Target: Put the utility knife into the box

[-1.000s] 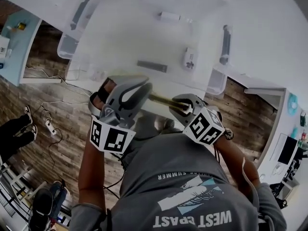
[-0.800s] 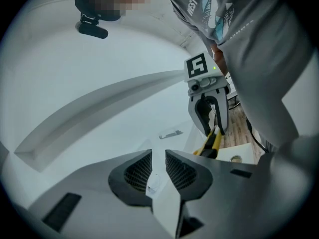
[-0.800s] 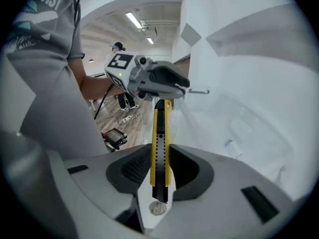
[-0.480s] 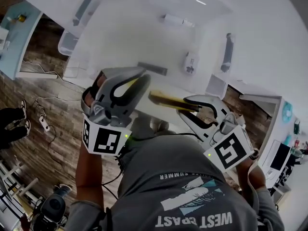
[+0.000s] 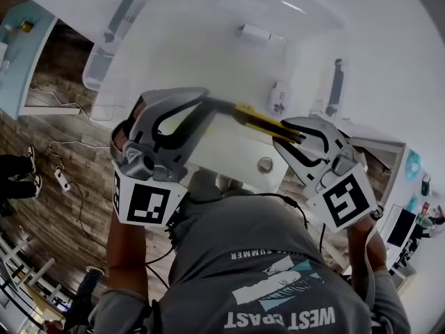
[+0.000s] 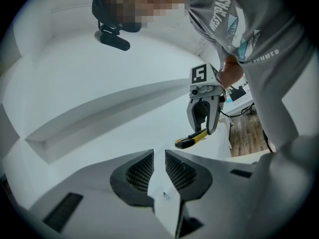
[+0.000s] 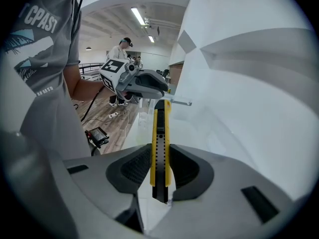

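Note:
My right gripper (image 5: 290, 132) is shut on a yellow and black utility knife (image 5: 256, 119) and holds it level above the white table (image 5: 208, 47). In the right gripper view the knife (image 7: 159, 143) stands between the two pads and points away. Its far end reaches the tips of my left gripper (image 5: 203, 103). The left gripper (image 6: 159, 166) has only a narrow gap between its pads, with nothing in it. From the left gripper view, the right gripper (image 6: 203, 128) is seen opposite with the knife (image 6: 192, 140). A clear plastic box (image 5: 97, 68) sits at the table's left.
A dark tool (image 5: 124, 16) lies by the left clear box. Another dark tool (image 5: 336, 85) lies at a second clear container on the right. Two small white items (image 5: 254, 32) (image 5: 278, 97) and a round piece (image 5: 265, 164) rest on the table. Wooden floor lies below.
The right gripper has swung out to the right and lifted the knife further over the table. The left gripper has kept its place at the knife's far end.

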Tool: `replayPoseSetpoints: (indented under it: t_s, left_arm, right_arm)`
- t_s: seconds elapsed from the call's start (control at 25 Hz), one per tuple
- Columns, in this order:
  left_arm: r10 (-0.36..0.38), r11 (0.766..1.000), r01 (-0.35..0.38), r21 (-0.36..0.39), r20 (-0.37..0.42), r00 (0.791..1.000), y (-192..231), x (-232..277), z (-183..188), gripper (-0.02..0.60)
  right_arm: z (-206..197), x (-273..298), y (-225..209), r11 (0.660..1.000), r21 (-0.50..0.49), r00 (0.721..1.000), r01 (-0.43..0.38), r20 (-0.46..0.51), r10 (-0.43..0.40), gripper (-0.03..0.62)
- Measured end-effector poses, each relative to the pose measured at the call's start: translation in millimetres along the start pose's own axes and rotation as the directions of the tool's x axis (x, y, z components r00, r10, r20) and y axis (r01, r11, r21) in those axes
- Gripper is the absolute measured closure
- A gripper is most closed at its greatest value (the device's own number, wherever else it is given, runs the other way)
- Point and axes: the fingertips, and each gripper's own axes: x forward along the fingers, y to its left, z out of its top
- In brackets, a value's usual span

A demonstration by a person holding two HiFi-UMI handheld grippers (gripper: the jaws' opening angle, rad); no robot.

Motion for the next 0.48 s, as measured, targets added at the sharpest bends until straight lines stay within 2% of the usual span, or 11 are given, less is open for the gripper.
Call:
replayPoseSetpoints:
  t_s: [0.28,0.48]
  left_arm:
    - [-0.026,0.999,0.027,-0.042,0.025,0.999,14.9,10.9,-13.7,0.508]
    - [-0.025,0.998,0.027,-0.059,0.033,0.999,31.6,19.0,-28.3,0.554]
  right_arm:
    - [-5.5,37.9,-28.6,0.999,0.033,0.999,-0.001,-0.051,0.002,0.473]
    - [-13.7,68.9,-48.7,0.999,0.051,0.995,-0.004,-0.101,0.009,0.473]
